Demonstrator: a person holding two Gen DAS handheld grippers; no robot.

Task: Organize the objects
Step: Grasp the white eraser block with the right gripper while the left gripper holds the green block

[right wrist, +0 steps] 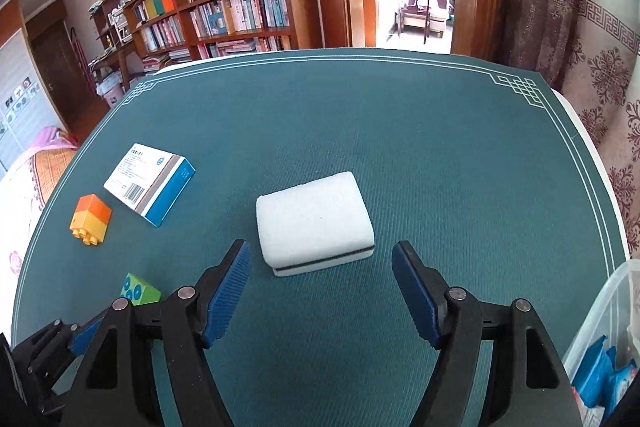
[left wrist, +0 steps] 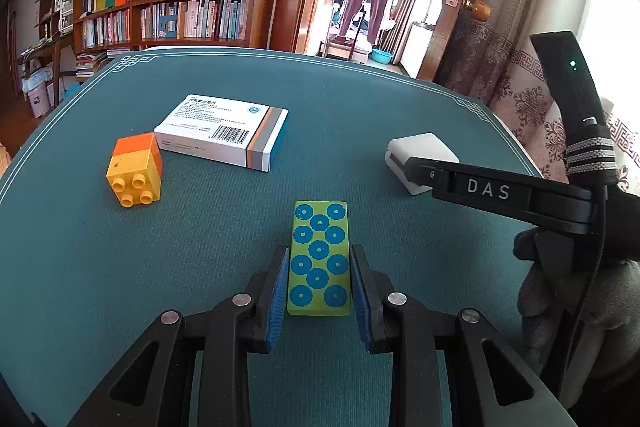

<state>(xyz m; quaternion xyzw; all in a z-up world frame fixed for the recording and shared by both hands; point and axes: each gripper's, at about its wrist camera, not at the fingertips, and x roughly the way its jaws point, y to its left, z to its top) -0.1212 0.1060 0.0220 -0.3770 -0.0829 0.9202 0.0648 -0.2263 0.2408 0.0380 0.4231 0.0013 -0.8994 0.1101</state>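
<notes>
Left wrist view, going left to right: a yellow and orange toy brick (left wrist: 135, 171) lies at ten o'clock on the green table mat (left wrist: 360, 99), studs facing the camera. Just beside it, at eleven, a white medicine box (left wrist: 224, 131) lies flat, its long axis running from upper left to lower right. At six o'clock the left tongs (left wrist: 319, 303) pinch a green block with blue dots (left wrist: 320, 259) by its long sides; its long axis points straight away from the camera. At three o'clock the right tongs (left wrist: 416, 173) reach toward a white sponge (left wrist: 420, 151).

From the right wrist view, the right tongs (right wrist: 320, 291) stand spread, nothing between the pads, with the sponge (right wrist: 314, 223) just ahead at twelve o'clock. The sponge lies flat, its long axis running across, tilted slightly up to the right. A clear bin (right wrist: 604, 339) sits at four o'clock off the mat.

The sponge looks light and soft, likely to squash under pressure; a gentle hold across its short sides at mid-height should do. The green block seems stiff and light, and probably smooth-sided.
</notes>
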